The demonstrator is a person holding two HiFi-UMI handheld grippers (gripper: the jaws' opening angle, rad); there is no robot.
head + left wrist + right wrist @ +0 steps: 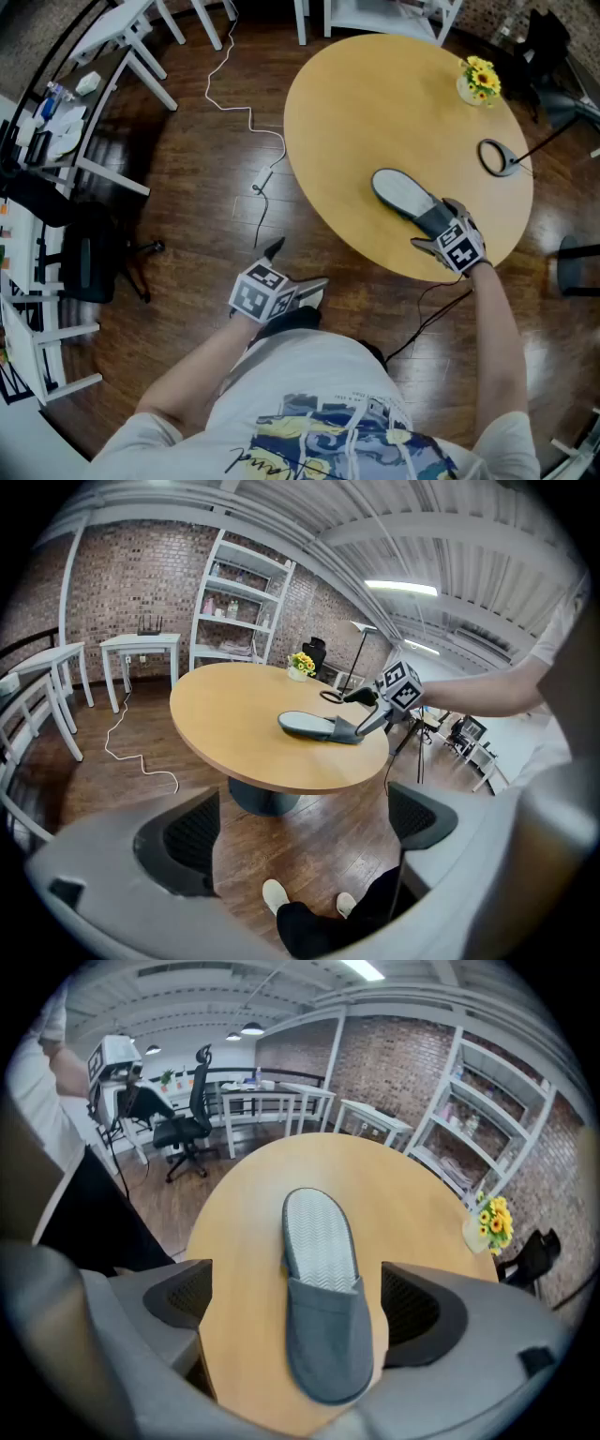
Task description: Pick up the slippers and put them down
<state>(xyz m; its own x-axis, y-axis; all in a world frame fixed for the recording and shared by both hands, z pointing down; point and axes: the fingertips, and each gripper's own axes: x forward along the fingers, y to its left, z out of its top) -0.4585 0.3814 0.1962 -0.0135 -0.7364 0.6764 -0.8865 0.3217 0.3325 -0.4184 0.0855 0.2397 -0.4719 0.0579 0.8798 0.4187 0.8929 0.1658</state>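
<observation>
Currently one grey slipper [401, 192] lies flat on the round table [356, 112], toward its 6 o'clock edge. Right gripper [433, 225] has its jaws spread either side of the slipper's toe, not pinching it. Left gripper [302, 829] hangs off the table at 8 o'clock, jaws spread over wooden floor [309, 855], holding nothing.

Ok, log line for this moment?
slipper: flat on table | right gripper: open, jaws either side of toe | left gripper: open, empty, over floor
</observation>
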